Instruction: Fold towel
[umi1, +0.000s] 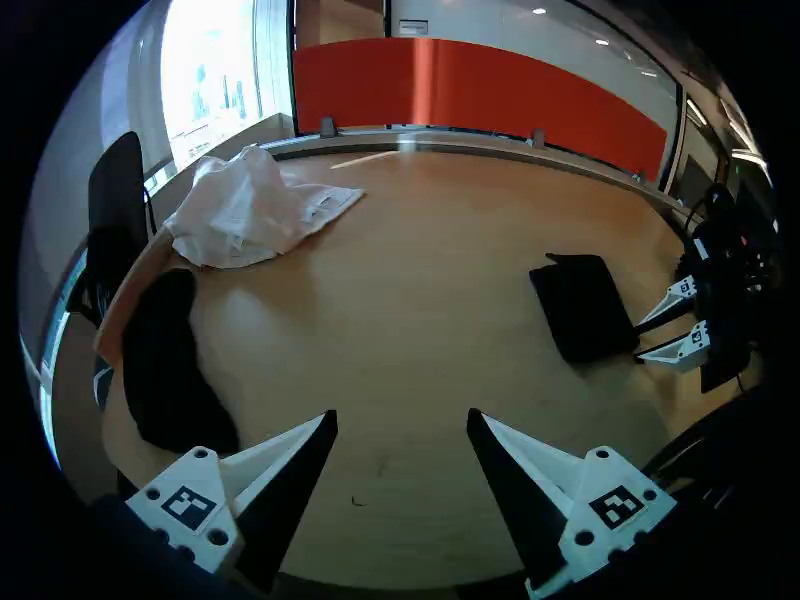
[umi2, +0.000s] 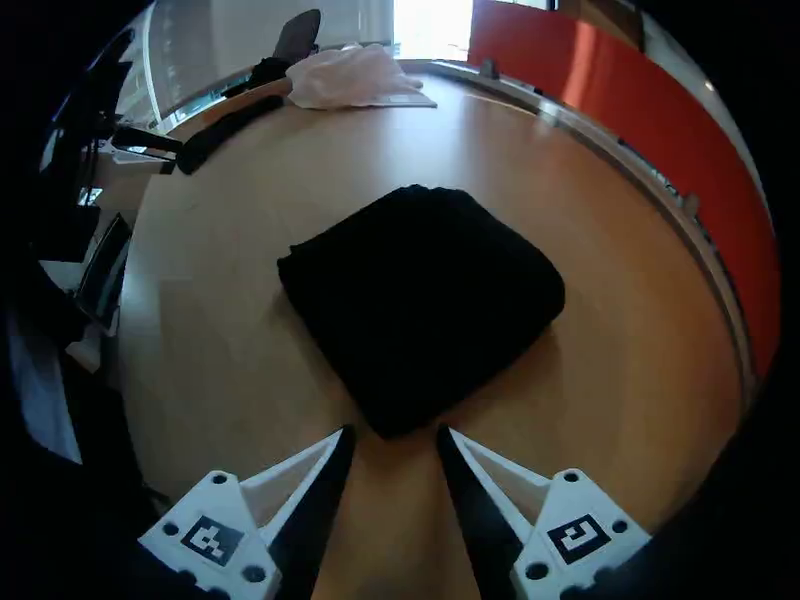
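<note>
Wood-topped bench (umi1: 430, 260) is seen in both views, backed by a red partition (umi1: 480, 95) along its far edge, w/ a bright window (umi1: 210, 80) behind the far left corner.

Left gripper view: the left gripper (umi1: 400, 412) is held over the near edge, fingers spread wide apart, nothing btwn them, bare wood below. A crumpled white cloth (umi1: 245, 210) is piled at the far left corner. A dark garment (umi1: 165, 360) is draped along the left edge, beside a dark chair back (umi1: 120, 200). The black towel (umi1: 583, 305) is found toward the right side of the bench, folded to a compact rectangle and laid flat. The right gripper (umi1: 640, 342) is seen just at its right, tips pointed at it.

Right gripper view: the towel (umi2: 420, 300) is laid mid-bench as a thick folded square, one corner turned toward the right gripper (umi2: 394, 430). Fingers are kept apart, gap narrower than the left's, w/ that corner just ahead of the tips; contact can't be told, no clamping is seen. White cloth (umi2: 350, 75) and dark garment (umi2: 225, 125) are seen at the far end, partition (umi2: 620, 110) along the right edge.
</note>
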